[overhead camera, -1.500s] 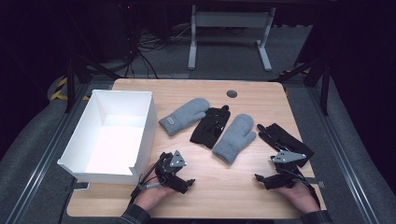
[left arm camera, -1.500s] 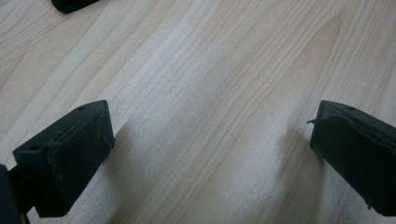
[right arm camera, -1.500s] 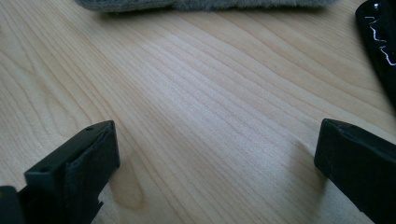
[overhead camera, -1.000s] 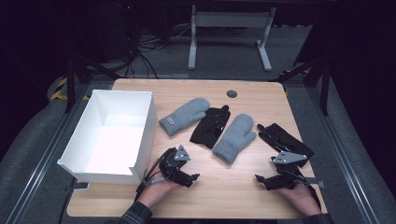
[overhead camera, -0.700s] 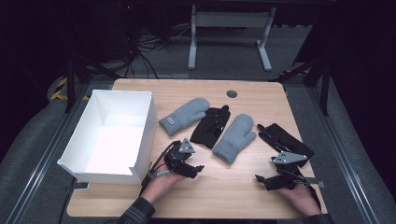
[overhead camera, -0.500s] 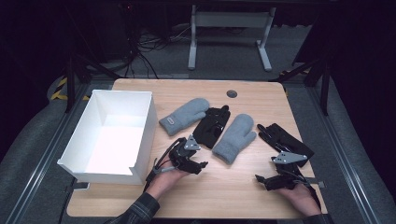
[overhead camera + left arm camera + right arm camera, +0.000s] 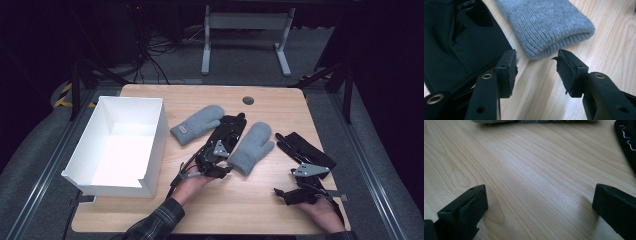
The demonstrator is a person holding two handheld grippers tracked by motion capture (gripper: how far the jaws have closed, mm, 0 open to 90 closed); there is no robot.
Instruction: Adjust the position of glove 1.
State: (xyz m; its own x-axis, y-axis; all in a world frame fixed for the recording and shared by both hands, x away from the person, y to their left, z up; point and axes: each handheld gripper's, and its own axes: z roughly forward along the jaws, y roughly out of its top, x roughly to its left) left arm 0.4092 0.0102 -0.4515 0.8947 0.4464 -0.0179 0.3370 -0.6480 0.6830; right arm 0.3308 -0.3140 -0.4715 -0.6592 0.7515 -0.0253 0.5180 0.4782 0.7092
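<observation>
I'm bringing the left gripper [image 7: 216, 161] in toward the middle of the table [image 7: 165, 97], and what matters is how it lines up with what lies ahead of it. In the left gripper view the jaws have just been closing and are standing about half spread, with nothing between the pads but bare wood. The ribbed cuff of the grey mitten [image 7: 549, 25] is sitting just beyond the tips and slightly to the right of centre, its opening facing me, while the black glove [image 7: 456, 42] is lying to the left with its edge just beside my left jaw. From the high view, that grey mitten [image 7: 251, 147] is running its long axis up and to the right, away from the tool, so I'm meeting it cuff end first. I judge the left hand to be the nearer one by far. The right gripper [image 7: 300, 187] is resting wide open low on the table near its right edge, well apart from the mitten, close to a second black glove [image 7: 305, 150]. The white box [image 7: 150, 145] is waiting at the left.
</observation>
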